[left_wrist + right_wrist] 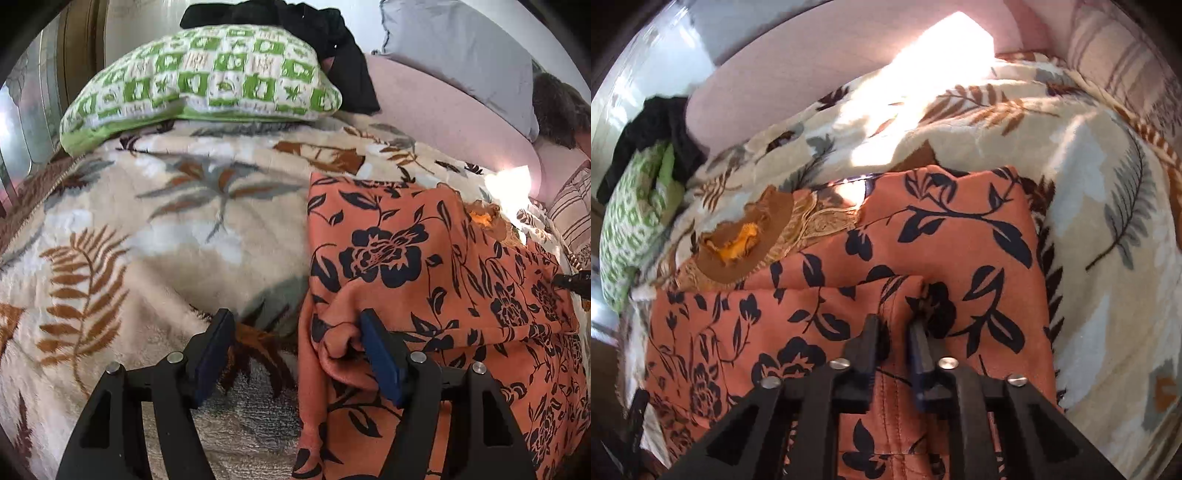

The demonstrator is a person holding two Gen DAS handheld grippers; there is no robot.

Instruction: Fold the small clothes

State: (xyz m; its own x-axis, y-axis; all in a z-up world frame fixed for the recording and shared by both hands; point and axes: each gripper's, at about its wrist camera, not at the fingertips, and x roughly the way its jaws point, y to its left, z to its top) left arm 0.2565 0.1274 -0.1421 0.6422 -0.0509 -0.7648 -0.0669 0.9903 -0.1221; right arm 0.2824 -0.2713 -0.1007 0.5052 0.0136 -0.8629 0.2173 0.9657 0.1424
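Note:
An orange garment with black flowers (424, 266) lies on the leaf-patterned blanket (155, 229), partly folded over. My left gripper (295, 325) is open at the garment's left edge; its right finger (376, 347) touches a bunched fold and its left finger is over the blanket. In the right wrist view my right gripper (894, 328) is shut on a raised fold of the orange garment (923, 236) near its seam. A brown embroidered piece with a yellow patch (746, 240) shows at the garment's far left. The right gripper's tip (572, 280) shows at the right edge of the left view.
A green-and-white pillow (207, 81) lies at the head of the bed with black clothing (314, 29) behind it. A grey pillow (461, 48) and a pink headboard (443, 107) stand at the back right. A striped cushion (1115, 55) lies at the far right.

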